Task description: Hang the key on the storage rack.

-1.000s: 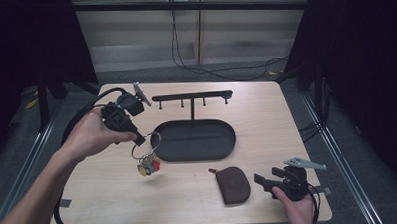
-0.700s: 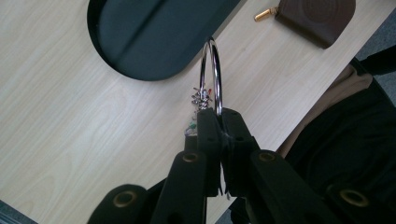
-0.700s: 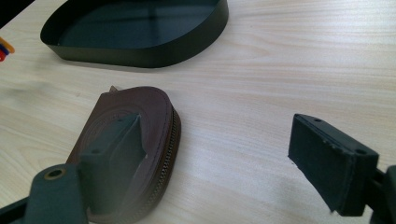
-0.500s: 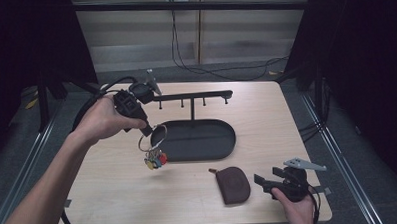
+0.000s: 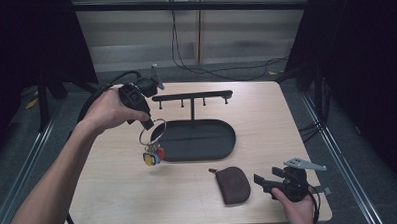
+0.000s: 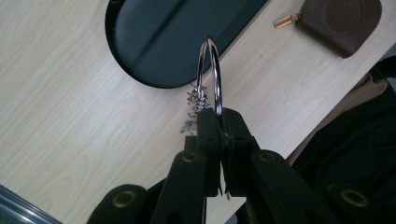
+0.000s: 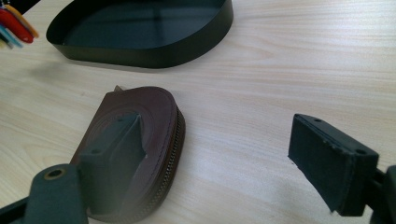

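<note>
High view: the left claw (image 5: pixel 148 125) grips the key ring (image 5: pixel 153 134) in the air just below the hook rack (image 5: pixel 192 97).

Left gripper view: jaws clenched on the ring.

Right gripper view: the right claw (image 7: pixel 224 158) is released beside the brown pouch (image 7: pixel 140 135) on the tabletop (image 7: pixel 289 60).

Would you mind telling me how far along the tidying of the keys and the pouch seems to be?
Nothing looks finished yet: the tray and the hook rack hold nothing. In hand: the left gripper is shut on the key ring, lifted near the tray's left end. Left: the brown pouch lies on the table beside the open right gripper.
</note>
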Tool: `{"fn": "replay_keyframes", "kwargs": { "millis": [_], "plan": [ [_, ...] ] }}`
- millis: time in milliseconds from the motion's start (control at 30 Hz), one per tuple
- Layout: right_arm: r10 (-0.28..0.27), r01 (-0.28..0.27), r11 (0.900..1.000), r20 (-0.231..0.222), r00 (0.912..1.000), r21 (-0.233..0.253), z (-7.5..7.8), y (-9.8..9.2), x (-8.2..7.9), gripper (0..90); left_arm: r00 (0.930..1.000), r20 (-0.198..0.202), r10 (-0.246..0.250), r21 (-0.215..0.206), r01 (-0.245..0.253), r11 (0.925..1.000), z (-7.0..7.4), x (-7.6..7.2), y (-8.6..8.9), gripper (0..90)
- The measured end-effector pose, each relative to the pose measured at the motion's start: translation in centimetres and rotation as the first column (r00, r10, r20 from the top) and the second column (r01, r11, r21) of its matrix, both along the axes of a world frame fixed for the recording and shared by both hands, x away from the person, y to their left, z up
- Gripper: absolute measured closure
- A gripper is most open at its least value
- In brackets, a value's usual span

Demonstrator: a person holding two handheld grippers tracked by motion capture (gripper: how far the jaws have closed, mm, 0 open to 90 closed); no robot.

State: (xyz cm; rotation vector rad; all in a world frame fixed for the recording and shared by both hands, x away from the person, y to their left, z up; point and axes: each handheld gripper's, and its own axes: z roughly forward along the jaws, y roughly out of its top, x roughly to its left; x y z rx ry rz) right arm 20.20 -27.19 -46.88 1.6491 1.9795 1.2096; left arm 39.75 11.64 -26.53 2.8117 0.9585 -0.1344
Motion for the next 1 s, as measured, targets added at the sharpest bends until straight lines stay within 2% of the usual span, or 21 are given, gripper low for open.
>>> {"fn": "replay_keyframes", "kwargs": {
  "millis": [200, 367, 533, 600, 833, 1000],
  "plan": [
    [0.001, -0.001, 1.000, -0.003, 1.0000, 0.001, 0.0, 0.0, 0.0, 17.5, 0.9994, -0.009, 0.034, -0.008, -0.034, 0.9994, -0.3, 1.4, -0.1, 87.6],
    [0.009, -0.009, 1.000, -0.015, 0.9999, 0.004, -0.2, 0.0, 0.0, 17.2, 0.9975, -0.002, 0.071, 0.013, -0.071, 0.9974, 0.1, 2.8, 0.3, 87.7],
    [0.009, -0.009, 1.000, -0.019, 0.9998, 0.005, -0.2, 0.0, 0.1, 17.2, 0.9969, -0.004, 0.078, 0.013, -0.078, 0.9969, 0.2, 3.7, 0.2, 87.7],
    [0.011, -0.011, 1.000, -0.016, 0.9998, 0.000, -0.2, 0.1, 0.0, 17.1, 0.9950, -0.003, 0.100, 0.013, -0.100, 0.9949, 0.3, 4.2, 0.0, 87.7],
    [0.013, -0.013, 1.000, -0.016, 0.9998, 0.001, -0.2, 0.0, 0.0, 17.1, 0.9944, 0.005, 0.106, 0.033, -0.106, 0.9938, 0.2, 5.4, -0.5, 87.7],
    [0.017, -0.017, 1.000, -0.016, 0.9997, 0.005, -0.2, 0.1, 0.0, 17.1, 0.9933, 0.012, 0.115, 0.055, -0.116, 0.9918, -0.7, 6.1, -0.6, 87.7]
  ]
}}
